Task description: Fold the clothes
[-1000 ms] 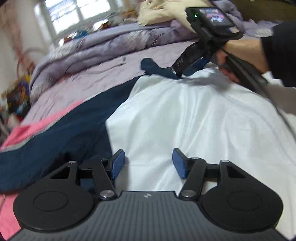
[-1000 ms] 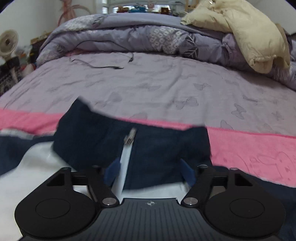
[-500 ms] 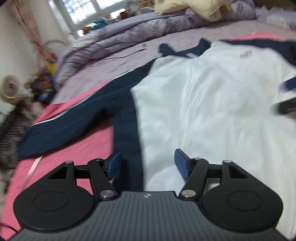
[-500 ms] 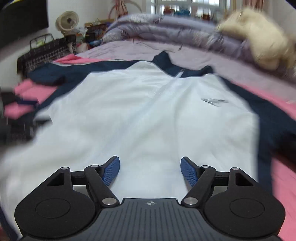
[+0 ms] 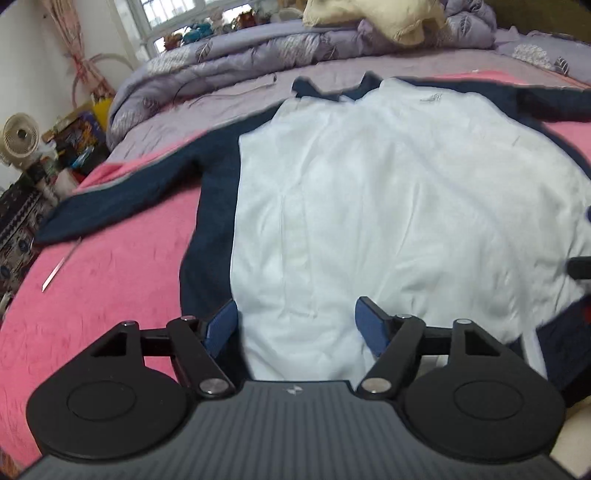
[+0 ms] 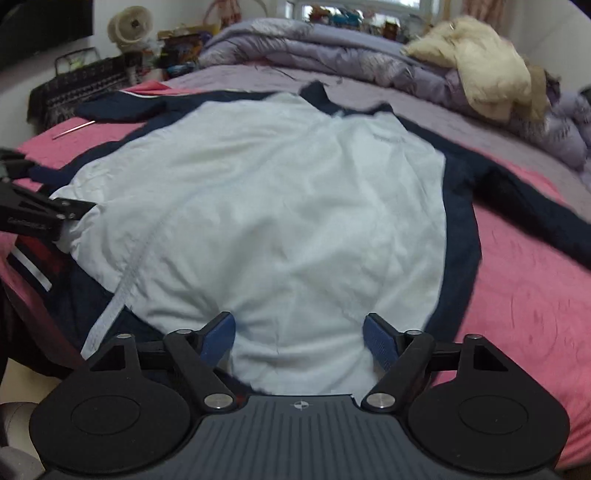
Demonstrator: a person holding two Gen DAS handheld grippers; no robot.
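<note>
A bed with a pink cover carried a white and navy jacket, spread flat with both sleeves out to the sides, seemingly ready for its first fold. At its near hem, the left hand-held gripper and the right hand-held gripper each hovered, jaws having just been opening, wide apart and gripping nothing, white fabric below them, likely poised to pinch the hem

Daylit window, pale wall, bed, small fan
</note>
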